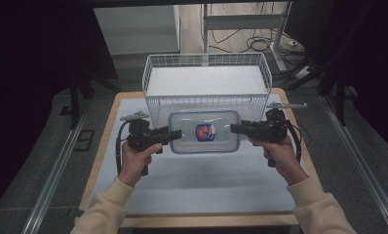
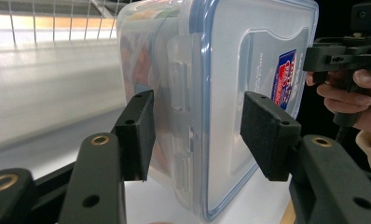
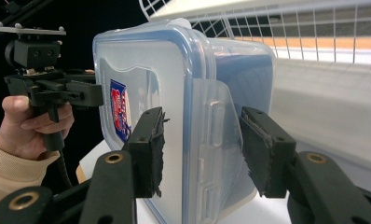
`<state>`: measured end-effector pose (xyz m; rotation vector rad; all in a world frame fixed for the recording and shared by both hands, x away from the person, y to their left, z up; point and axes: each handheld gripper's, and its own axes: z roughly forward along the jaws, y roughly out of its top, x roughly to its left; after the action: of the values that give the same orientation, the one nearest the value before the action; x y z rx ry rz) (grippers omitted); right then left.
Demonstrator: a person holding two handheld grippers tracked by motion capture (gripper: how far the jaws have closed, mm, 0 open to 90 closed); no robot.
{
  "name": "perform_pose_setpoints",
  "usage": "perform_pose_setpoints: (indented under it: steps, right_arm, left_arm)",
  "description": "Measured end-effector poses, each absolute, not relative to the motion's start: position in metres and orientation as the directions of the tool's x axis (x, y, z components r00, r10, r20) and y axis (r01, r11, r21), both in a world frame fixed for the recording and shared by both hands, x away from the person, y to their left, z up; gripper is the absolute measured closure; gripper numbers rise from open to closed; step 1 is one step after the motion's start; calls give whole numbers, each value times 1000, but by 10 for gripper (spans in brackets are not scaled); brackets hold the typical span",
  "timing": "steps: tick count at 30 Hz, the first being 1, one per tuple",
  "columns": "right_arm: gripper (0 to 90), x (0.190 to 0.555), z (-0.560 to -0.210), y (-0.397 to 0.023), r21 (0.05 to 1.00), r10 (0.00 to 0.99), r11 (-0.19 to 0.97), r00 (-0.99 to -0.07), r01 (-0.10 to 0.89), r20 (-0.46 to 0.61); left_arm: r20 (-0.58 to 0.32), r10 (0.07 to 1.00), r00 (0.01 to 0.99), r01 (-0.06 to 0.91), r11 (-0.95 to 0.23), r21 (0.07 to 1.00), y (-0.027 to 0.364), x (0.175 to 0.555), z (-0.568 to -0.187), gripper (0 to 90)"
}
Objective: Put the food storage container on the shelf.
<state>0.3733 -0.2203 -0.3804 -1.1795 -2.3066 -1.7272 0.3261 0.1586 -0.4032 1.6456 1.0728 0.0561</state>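
Gripping pads: matte black foam (image 2: 270, 135) against smooth, translucent, blue-rimmed plastic box (image 1: 204, 131).

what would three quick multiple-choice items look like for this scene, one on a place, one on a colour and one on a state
1. Where is the wire basket relative to the lidded container?
A. Behind it, at the table's far side
B. Under it
C. On the floor at the person's left

2. What colour is the seal around the container's lid?
A. Red
B. Blue
C. Green

3. How is the container held?
A. By the left gripper alone
B. Resting untouched on the table
C. By both grippers, one at each end

Answers: 1 A, the high view shows the basket beyond the container. 2 B, the blue rim shows in every view. 3 C, the left gripper and the right gripper each have jaws on either side of an end latch.
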Motion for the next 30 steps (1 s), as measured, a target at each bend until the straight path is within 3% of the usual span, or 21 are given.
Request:
perform_pose_setpoints:
  steps: [30]
  right_arm:
    - [512, 419, -306, -214, 845, 545, 76, -732, 530, 410]
  left_arm:
    - [-431, 665, 610, 552, 34, 833, 165, 377, -323, 460]
